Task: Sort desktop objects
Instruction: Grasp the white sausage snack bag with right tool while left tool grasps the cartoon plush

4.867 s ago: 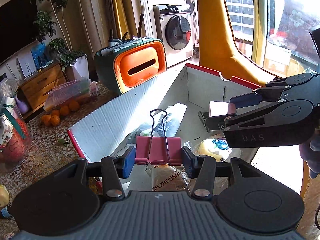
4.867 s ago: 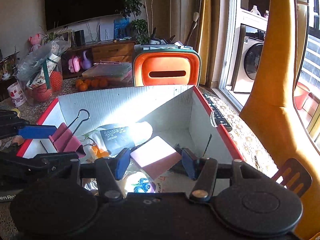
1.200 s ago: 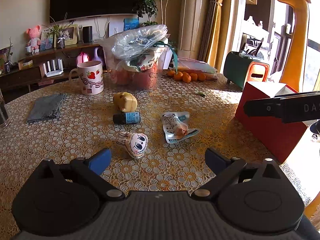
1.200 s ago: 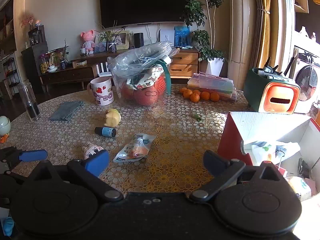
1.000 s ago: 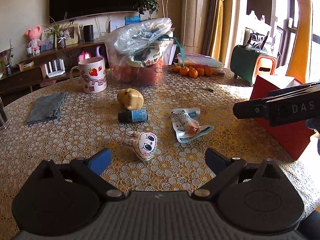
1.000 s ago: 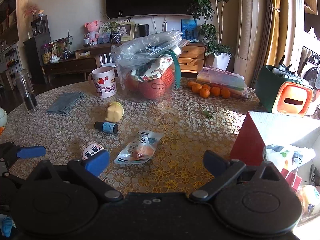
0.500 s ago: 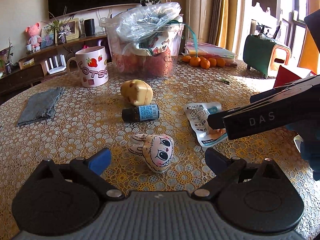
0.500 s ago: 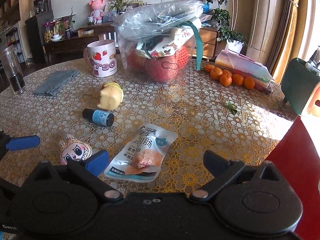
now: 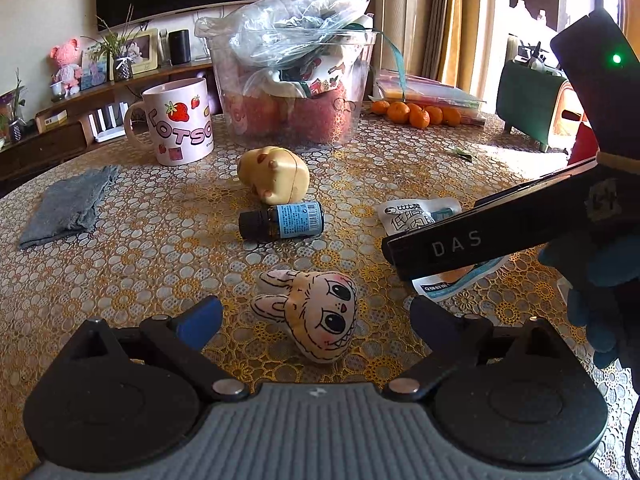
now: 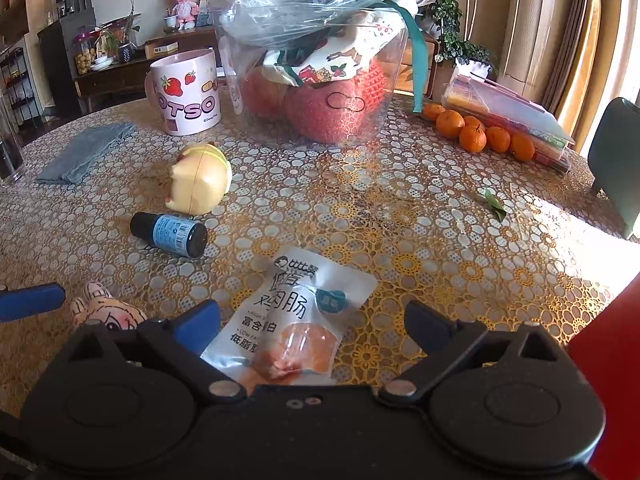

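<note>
Left wrist view: left gripper (image 9: 316, 318) spread wide, empty, the soft bunny plush (image 9: 316, 312) between its tips near the table's (image 9: 120, 280) front edge; light and squashy, best pinched across its head. Right wrist view: right gripper (image 10: 312, 326) agape over the slippery, limp snack pouch (image 10: 296, 320); take its flat edge.

Both wrist views look low and close across the table (image 9: 120, 264), sharing the bottle (image 9: 281, 222) (image 10: 170, 234) and mug (image 9: 176, 122) (image 10: 186, 92).
</note>
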### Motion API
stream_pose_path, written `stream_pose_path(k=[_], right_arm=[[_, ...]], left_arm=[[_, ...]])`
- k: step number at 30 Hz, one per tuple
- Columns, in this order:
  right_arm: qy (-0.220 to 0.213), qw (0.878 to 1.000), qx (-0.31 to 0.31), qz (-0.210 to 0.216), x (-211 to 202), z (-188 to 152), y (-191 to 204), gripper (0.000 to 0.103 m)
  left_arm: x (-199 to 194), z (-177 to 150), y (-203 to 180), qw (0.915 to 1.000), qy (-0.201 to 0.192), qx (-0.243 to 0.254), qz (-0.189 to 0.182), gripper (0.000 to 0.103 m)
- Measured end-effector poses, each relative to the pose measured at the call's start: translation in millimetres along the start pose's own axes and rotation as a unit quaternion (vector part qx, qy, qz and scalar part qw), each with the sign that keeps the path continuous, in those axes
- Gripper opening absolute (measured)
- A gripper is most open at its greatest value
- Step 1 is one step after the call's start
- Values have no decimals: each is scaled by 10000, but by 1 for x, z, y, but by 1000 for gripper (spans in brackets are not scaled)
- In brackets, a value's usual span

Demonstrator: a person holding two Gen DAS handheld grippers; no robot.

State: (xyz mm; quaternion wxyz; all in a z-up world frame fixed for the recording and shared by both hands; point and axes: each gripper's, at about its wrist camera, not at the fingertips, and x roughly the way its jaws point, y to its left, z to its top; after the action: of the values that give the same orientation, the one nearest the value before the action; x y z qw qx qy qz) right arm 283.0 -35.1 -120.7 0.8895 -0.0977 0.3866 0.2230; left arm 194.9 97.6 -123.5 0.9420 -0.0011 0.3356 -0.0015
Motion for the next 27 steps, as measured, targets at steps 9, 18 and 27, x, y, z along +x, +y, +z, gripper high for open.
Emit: stream_pose_path(k=[9, 18, 27], right_arm=[[72, 10000, -6, 48, 10, 1, 4, 95], [7, 10000, -32, 75, 9, 0, 6, 88], [-30, 9998, -111, 146, 4, 0, 12, 69]], left_arm=[[4, -1, -1, 10000, -77, 39, -22, 100], [8, -3, 3, 10000, -44, -26, -52, 80], [7, -2, 3, 10000, -57, -37, 21, 64]])
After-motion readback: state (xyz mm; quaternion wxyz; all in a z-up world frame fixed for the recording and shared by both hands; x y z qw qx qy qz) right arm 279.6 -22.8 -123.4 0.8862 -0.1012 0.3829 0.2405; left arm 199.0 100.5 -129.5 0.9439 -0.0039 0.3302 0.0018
